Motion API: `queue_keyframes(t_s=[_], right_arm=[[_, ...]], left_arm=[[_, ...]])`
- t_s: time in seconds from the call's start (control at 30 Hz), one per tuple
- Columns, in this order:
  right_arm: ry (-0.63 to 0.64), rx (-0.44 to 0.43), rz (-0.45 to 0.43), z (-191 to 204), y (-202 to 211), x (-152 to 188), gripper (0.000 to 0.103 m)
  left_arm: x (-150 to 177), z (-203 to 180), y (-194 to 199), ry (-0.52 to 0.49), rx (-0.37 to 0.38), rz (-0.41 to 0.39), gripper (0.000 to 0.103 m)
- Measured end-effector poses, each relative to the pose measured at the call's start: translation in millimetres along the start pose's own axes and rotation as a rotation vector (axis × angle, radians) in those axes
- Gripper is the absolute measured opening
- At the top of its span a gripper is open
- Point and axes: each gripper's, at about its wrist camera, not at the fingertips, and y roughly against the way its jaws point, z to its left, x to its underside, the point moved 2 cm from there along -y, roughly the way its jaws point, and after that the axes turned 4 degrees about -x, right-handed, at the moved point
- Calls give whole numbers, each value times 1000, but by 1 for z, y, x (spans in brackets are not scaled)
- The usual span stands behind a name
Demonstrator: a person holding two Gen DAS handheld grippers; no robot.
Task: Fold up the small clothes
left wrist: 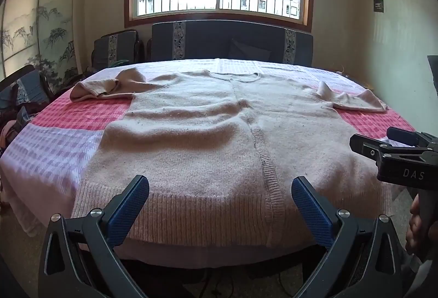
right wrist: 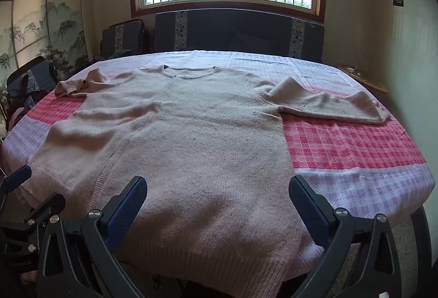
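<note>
Your left claw (left wrist: pixel 220 202) hangs with its blue pads spread wide and nothing between them, just off the near edge of the bench (left wrist: pixel 54 150), which suits a first grab at the hem rather than a hold on anything yet. Under it the pale knitted sweater (left wrist: pixel 208 128) lies spread flat and face up across the chequered pink and white cloth (left wrist: pixel 90 114), collar toward the window and ribbed hem (left wrist: pixel 191 213) draped over the near edge, so the hem is the part you can reach first. Its left sleeve (left wrist: pixel 101 87) is bunched and doubled back near the shoulder, likely needing smoothing before a clean fold. The right sleeve (right wrist: pixel 331 103) stretches out sideways over the cloth. Your right claw (right wrist: pixel 217 202) is likewise wide apart and empty, poised over the hem's right part, so both corners can be taken together.
</note>
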Motion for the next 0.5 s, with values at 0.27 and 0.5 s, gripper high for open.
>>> queue_keyframes(t_s=[0.27,0.5], right_arm=[[9,6,6,1,-2,1,103],[18,11,30,2,-6,-3,103]], left_arm=[[-9,-5,14,-47,-13,-64,103],[-17,-6,4,-91,-33,-70,103]])
